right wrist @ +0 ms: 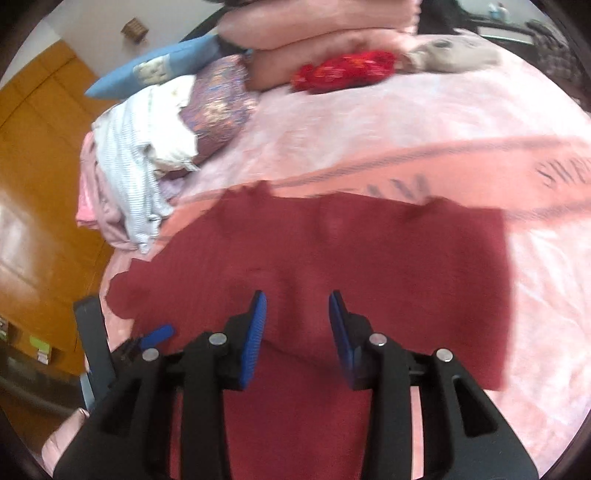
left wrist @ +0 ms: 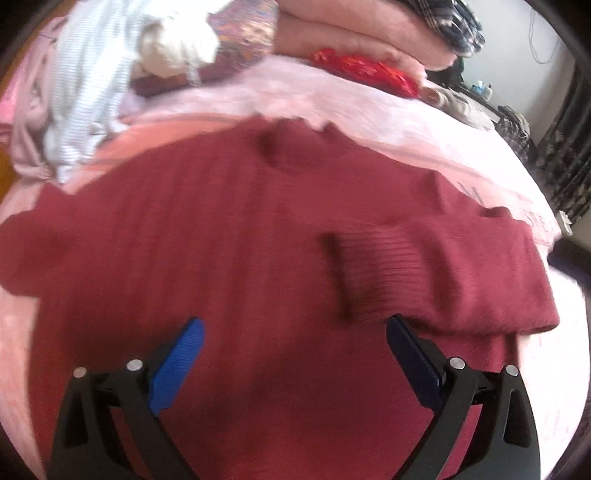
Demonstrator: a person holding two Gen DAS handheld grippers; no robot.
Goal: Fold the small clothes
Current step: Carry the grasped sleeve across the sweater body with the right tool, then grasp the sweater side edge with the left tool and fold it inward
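A dark red knitted sweater (left wrist: 221, 229) lies flat on the pink bed cover (left wrist: 406, 122), neck hole toward the far side. One sleeve is folded across its body, ribbed cuff (left wrist: 354, 273) in the middle. My left gripper (left wrist: 295, 323) hovers over the sweater's lower part with its jaws wide open and nothing between them. In the right wrist view the sweater (right wrist: 369, 251) fills the middle, and my right gripper (right wrist: 297, 295) stands just above it, open with a moderate gap and no cloth between the pads. A blue fingertip of the left gripper (right wrist: 159, 334) shows at the lower left.
A heap of loose clothes, striped white (right wrist: 129, 166) and pale pink, lies at the bed's left edge beside a sequinned cushion (right wrist: 218, 110). Folded pink blankets (right wrist: 317, 33) and a red patterned bundle (right wrist: 343, 68) sit at the far side. Orange wooden floor (right wrist: 37, 166) lies left of the bed.
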